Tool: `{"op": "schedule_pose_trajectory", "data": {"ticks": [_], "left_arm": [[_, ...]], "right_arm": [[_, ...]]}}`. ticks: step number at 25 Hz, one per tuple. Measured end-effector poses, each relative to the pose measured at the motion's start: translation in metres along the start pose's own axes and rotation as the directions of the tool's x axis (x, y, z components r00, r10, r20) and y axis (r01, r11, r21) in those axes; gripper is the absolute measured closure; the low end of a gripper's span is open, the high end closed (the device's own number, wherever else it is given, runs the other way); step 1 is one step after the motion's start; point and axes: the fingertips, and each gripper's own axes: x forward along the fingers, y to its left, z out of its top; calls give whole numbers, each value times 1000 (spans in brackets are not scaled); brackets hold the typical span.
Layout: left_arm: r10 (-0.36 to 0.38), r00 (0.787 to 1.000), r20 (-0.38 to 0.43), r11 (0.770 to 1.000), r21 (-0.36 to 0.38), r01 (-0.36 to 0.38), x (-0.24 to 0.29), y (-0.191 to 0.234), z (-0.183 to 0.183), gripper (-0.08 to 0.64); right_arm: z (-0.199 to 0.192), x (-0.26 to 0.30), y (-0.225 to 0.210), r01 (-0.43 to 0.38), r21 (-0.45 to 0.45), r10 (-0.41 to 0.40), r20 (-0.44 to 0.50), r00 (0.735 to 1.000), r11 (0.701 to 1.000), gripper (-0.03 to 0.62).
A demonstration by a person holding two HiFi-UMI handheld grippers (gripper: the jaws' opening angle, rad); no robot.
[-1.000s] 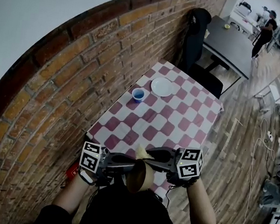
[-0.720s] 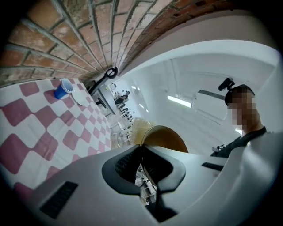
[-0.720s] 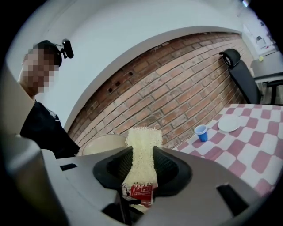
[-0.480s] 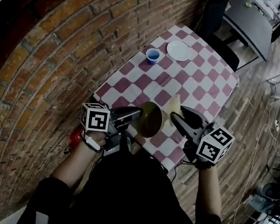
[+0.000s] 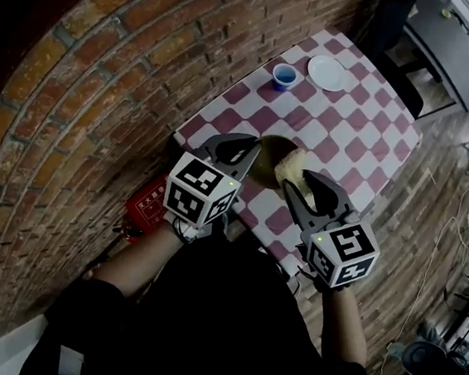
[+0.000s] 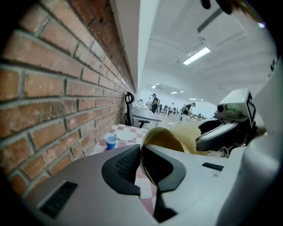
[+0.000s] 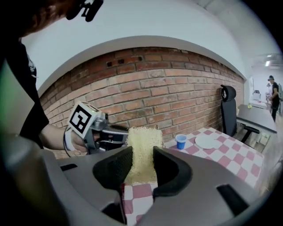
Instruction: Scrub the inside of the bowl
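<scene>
Bowl (image 5: 263,169) and sponge (image 5: 291,165) have swung forward since a second ago and now sit above the table's (image 5: 342,119) near edge. I see the left hand-held gripper (image 5: 242,154) pinching the bowl's rim, and the right hand-held gripper (image 5: 303,188) pinching the sponge.

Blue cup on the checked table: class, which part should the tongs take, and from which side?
Probably the near rim of the blue cup, one tong inside, one outside, coming from above on the person's side. It stands upright, mouth open. The brick wall runs along one side of it and the white plate sits close on the other, so the near side looks freest.
</scene>
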Motion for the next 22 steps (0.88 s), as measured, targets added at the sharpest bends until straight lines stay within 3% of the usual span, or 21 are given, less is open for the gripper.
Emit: {"op": "schedule_pose_trajectory", "data": {"ticks": [3, 5, 12, 16, 19, 22], "left_arm": [[60, 997, 39, 987, 144, -65, -3, -6, 8, 528], [90, 994, 59, 977, 188, -99, -5, -8, 8, 526], [145, 988, 54, 930, 333, -155, -6, -13, -8, 527], [165, 986, 7, 894, 421, -153, 0, -16, -25, 528], [191, 981, -39, 886, 436, -156, 5, -6, -43, 528], [225, 970, -96, 919, 352, -179, 5, 20, -64, 528]], "right_arm": [[-7, 17, -9, 53, 35, -51, -36, 998, 998, 437], [-12, 29, -7, 60, 28, -58, -69, 996, 998, 437], [-56, 65, 28, -33, -26, 25, -271, 962, 999, 438], [-78, 64, 31, -50, -96, 12, -364, 931, 994, 438], [-90, 55, 27, -54, -128, -3, -405, 914, 990, 438], [-95, 45, 24, -48, -93, 7, -400, 916, 995, 437]]}}
